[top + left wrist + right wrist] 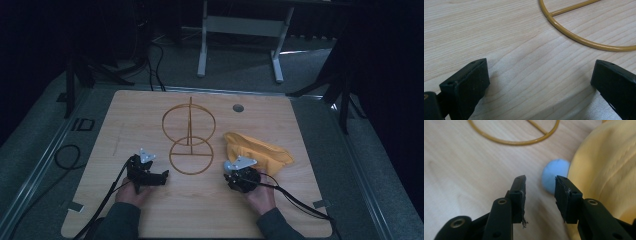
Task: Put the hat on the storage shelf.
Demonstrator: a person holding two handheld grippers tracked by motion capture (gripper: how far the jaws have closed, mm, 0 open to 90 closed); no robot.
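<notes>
Here, pale wooden table (150,210), dim room; yellow cloth (260,152) beside wire stand (190,137)

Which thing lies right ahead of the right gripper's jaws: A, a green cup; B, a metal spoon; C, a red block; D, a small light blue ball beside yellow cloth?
D: in the right gripper view the light blue ball lies just beyond the right gripper, against the yellow cloth.

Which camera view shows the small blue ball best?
The right gripper view: the blue ball lies close, beside the yellow cloth, just beyond the right gripper. In the high view it is a tiny pale spot. The left gripper view looks at bare table.
</notes>
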